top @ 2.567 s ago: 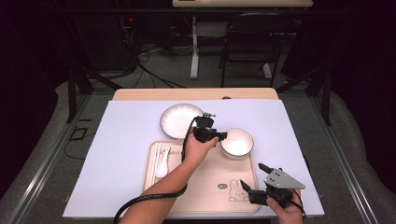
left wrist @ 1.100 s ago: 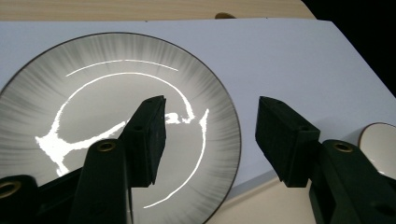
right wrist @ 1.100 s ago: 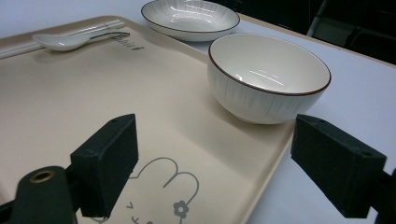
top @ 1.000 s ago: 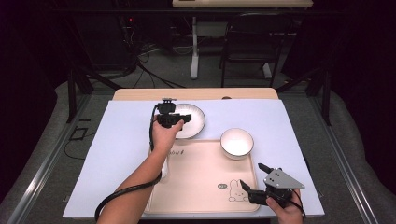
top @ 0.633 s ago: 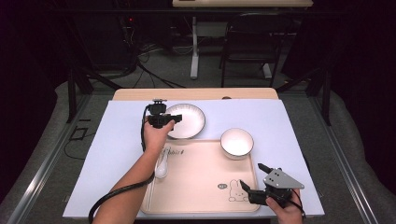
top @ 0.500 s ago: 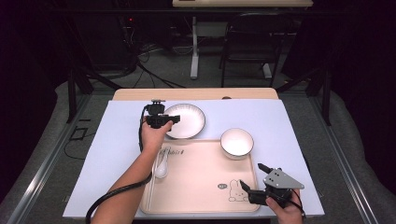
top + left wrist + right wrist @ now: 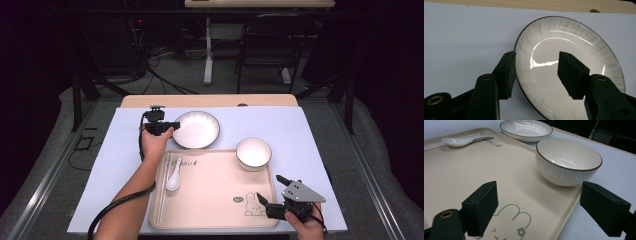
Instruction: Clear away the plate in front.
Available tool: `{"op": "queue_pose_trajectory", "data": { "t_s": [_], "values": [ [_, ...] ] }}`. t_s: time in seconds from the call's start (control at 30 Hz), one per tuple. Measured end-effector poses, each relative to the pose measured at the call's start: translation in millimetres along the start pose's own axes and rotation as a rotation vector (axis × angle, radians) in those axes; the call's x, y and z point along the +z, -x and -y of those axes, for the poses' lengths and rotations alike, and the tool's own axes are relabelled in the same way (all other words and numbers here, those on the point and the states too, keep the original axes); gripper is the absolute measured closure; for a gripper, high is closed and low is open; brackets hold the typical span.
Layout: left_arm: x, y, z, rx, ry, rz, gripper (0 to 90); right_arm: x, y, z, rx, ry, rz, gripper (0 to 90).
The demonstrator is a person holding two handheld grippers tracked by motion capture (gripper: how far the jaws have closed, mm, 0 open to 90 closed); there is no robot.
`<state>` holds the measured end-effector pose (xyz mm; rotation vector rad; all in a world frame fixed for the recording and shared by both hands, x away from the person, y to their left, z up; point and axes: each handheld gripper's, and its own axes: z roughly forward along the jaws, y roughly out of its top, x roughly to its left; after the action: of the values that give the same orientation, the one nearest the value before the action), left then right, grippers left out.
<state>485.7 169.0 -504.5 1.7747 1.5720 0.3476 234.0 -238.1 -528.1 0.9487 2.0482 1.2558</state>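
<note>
Glazed white ribbed plate (image 7: 569, 65), at the beige tray's (image 7: 215, 200) 12 o'clock: left gripper (image 7: 535, 72), jaws parted and just closing, straddles its 9 o'clock rim; seat the rim deep between pads before pinching.

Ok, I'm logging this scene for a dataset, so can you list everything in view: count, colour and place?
plate: one, white with a dark rim, on the sheet behind the tray; its left rim lies between the left gripper's jaws, which have just been closing, pads not yet pressing.
bowl: one, white with a dark rim, on the tray's far right corner.
spoon: one, white, on the tray's left side.
tray: one, beige with a rabbit drawing, near the table's front.
sheet: one, pale blue-white, covering the table.
table: one, light wood, edge showing behind the sheet.
left gripper: one, black, at the plate's left rim.
right gripper: one, black with a grey plate, open over the tray's front right corner.
</note>
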Motion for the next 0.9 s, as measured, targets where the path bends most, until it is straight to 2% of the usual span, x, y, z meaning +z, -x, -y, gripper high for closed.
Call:
{"op": "queue_pose_trajectory", "data": {
  "t_s": [0.13,0.5,0.9],
  "values": [
    [3.7,-7.7,0.2,-0.030,-0.006,-0.009,50.9,-0.2,0.8,0.1,-0.004,0.000,0.001,14.6],
    [17.0,-15.2,5.0,-0.072,-0.047,-0.009,54.3,-0.6,1.0,0.2,0.000,0.003,0.002,14.6],
    [30.5,-13.1,10.2,-0.098,-0.080,0.017,57.4,-0.5,1.1,0.2,0.002,0.003,0.001,14.6]
  ]
}}
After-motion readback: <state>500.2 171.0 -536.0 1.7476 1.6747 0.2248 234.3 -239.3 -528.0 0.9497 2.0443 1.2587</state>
